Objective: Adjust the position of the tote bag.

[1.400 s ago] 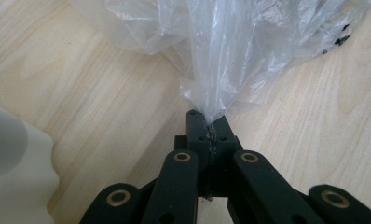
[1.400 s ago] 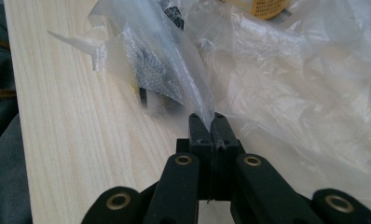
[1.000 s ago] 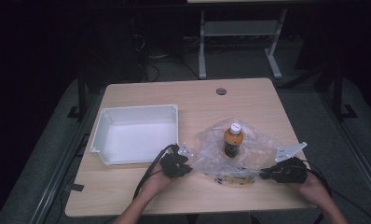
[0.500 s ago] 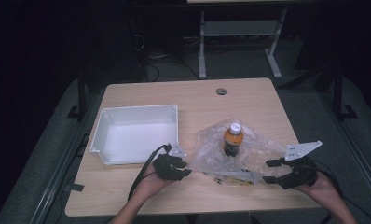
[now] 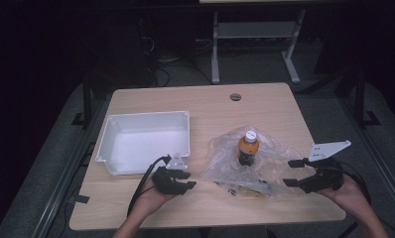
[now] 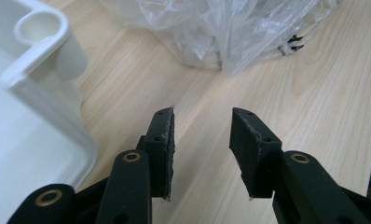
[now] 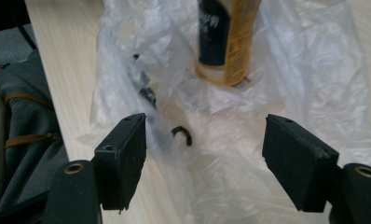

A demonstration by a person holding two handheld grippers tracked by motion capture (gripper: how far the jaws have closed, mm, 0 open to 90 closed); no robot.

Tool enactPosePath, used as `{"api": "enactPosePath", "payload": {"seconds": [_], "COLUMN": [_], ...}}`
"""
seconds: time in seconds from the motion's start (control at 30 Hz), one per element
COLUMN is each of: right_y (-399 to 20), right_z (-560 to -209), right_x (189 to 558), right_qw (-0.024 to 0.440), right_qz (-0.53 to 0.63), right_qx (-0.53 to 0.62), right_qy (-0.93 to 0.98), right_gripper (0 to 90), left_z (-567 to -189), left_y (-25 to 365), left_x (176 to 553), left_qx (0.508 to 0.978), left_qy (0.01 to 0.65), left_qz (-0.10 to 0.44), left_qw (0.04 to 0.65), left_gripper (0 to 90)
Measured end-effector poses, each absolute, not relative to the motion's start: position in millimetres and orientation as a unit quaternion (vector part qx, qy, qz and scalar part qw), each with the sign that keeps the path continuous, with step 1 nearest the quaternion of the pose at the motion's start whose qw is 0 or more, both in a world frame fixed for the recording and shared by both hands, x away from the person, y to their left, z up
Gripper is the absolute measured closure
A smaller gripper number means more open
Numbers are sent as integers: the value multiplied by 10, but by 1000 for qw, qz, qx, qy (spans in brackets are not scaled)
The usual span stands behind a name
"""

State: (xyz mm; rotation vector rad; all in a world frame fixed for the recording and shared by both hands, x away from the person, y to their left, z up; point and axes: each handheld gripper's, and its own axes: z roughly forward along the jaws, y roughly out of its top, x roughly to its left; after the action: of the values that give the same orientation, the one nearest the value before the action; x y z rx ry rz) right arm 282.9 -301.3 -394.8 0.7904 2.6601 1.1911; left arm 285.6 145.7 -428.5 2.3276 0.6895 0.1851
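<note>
The jaws of the left gripper (image 5: 186,179) and right gripper (image 5: 291,172), just opened, are held empty beside the plastic bag (image 5: 275,163) on the bench (image 5: 210,104)

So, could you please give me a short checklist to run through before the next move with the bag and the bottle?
1. Left hand-held gripper free of the plastic bag: ok, jaws just opened, nothing between them.
2. Right hand-held gripper released: ok, jaws just opened wide, pads off the film.
3. Bottle upright: ok, standing on the bag.
4. Bottle cap on: ok.
5. White tray ready to receive: ok, nothing inside.
6. Bag mouth open: cannot tell.
</note>
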Motion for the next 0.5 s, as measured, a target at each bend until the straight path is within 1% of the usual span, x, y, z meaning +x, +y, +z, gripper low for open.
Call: {"api": "enactPosePath", "payload": {"seconds": [0.13, 0.5], "right_y": [-2995, -2904], "right_z": [-3875, -3698], "right_x": [2911, 3111], "right_qw": [65, 74], "right_qz": [392, 388], "right_qx": [265, 270], "right_qy": [879, 878], "right_gripper": [285, 276], "left_z": [-4287, -4272], "left_y": [1535, 1755], "left_x": [2825, 2781], "left_qx": [893, 882], "left_qy": [272, 291], "left_qz": [77, 85], "left_qw": [350, 361], "left_gripper": [568, 536]}}
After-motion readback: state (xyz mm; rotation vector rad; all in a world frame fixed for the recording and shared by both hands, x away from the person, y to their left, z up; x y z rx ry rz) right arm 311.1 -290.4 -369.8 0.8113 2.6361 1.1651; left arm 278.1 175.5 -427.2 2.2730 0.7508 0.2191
